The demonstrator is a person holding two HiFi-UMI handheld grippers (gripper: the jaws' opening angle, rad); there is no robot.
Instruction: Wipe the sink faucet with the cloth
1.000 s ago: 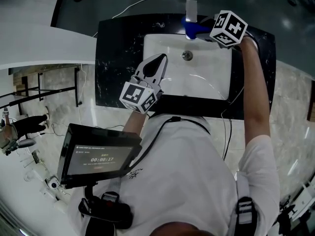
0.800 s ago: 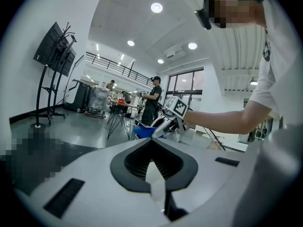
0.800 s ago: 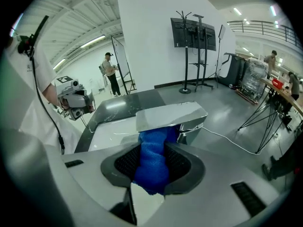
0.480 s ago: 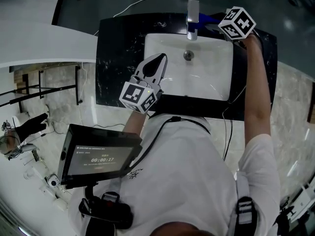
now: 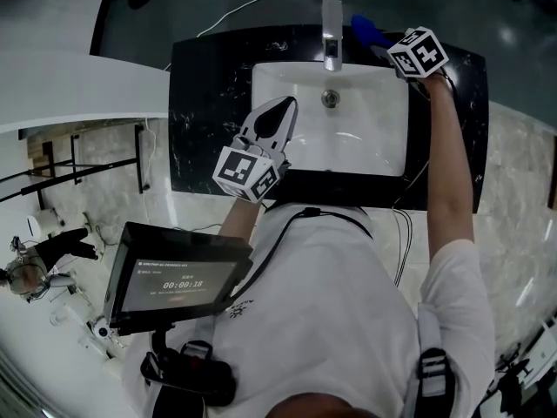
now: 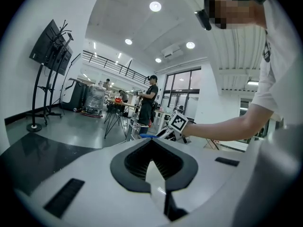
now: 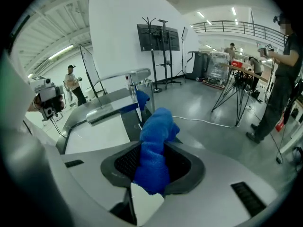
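This is a large open lab or test hall, not a home. A freestanding black bench (image 5: 209,103) with a white sink (image 5: 370,142) stands on polished grey floor (image 7: 199,103), among a screen on a stand (image 7: 158,37), tripods (image 7: 232,96), a loose cable (image 7: 208,122) and a mezzanine railing (image 7: 236,27).

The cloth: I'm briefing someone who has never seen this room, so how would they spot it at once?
Find the black counter with the white sink set into it, then the metal faucet at the sink's far edge. Just right of the faucet, the right hand-held gripper pinches the cloth. It is the only bright blue, fuzzy thing there.
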